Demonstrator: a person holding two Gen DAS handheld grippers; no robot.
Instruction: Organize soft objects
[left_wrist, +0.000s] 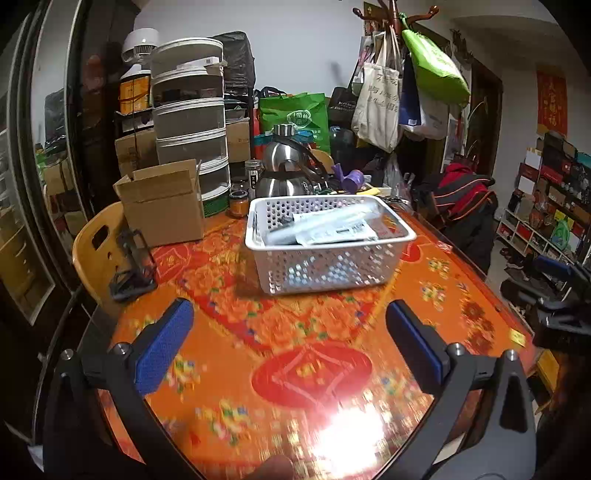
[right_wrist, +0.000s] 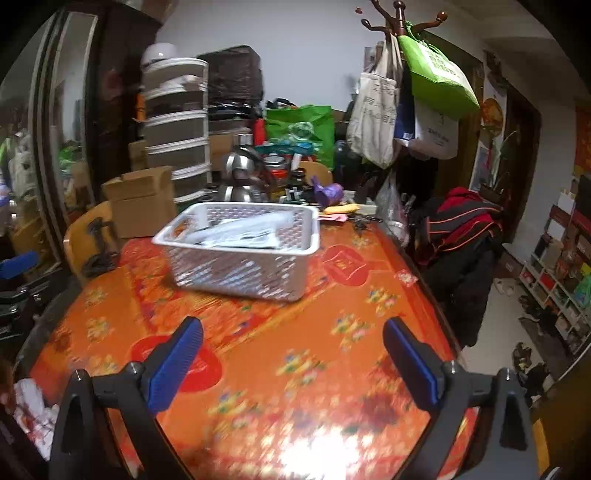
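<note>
A white perforated basket (left_wrist: 369, 269) stands on the orange patterned table (left_wrist: 295, 350). It holds several soft clear plastic packets (left_wrist: 325, 227) with white labels. My left gripper (left_wrist: 290, 314) is open and empty, low over the table in front of the basket. My right gripper (right_wrist: 293, 332) is open and empty, also in front of the basket (right_wrist: 236, 273), which lies to its upper left with the packets (right_wrist: 243, 230) inside. The right gripper shows at the right edge of the left wrist view (left_wrist: 561, 295).
A cardboard box (left_wrist: 162, 206), a steel kettle (left_wrist: 288, 170), jars and stacked drawers (left_wrist: 188, 122) crowd the table's far side. A yellow chair (left_wrist: 96, 258) stands at the left. A chair with red and black clothes (left_wrist: 465, 199) and a coat rack with bags (left_wrist: 395, 92) stand at the right.
</note>
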